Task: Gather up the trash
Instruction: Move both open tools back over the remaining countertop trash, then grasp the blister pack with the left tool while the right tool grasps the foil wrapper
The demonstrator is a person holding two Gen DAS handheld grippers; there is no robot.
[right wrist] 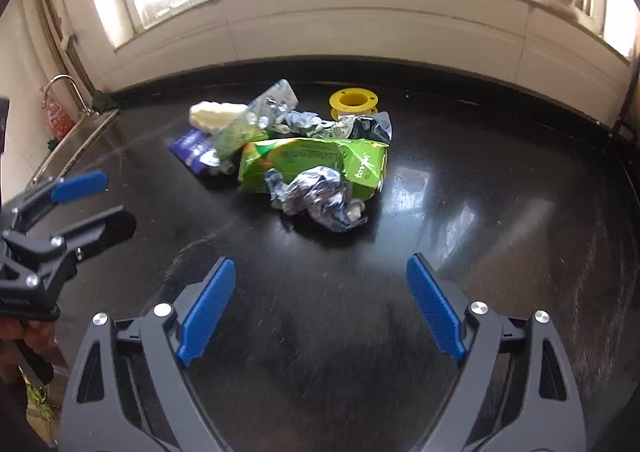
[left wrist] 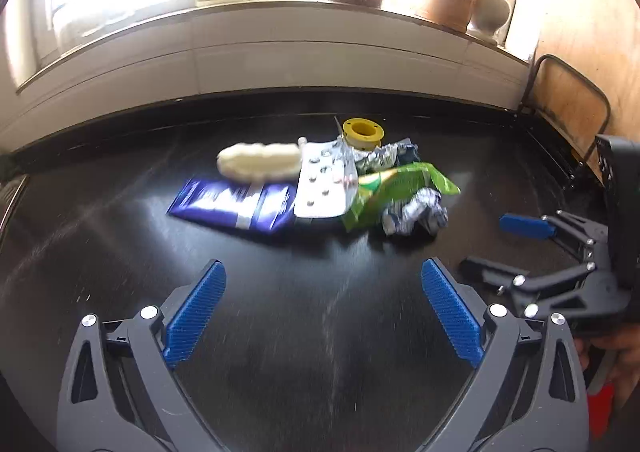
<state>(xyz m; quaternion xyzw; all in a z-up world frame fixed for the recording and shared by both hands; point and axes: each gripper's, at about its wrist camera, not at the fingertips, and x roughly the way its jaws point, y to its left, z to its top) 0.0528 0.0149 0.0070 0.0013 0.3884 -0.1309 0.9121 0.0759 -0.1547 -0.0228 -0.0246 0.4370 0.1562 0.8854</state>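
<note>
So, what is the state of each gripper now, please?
Left gripper: open, holding nothing.
Right gripper: open, holding nothing.

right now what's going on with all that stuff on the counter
A person holds a claw in each hand over a black counter, facing a pile of trash. Both the left claw and right claw are open and empty, short of the pile. Nearest the right claw is a crumpled foil wrapper against a green packet; a blister pack lies behind.

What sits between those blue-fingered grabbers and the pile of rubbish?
Nothing visible: only bare black countertop lies between the right gripper and the crumpled silver foil wrapper, nearest in the pile; likewise before the left gripper.
</note>
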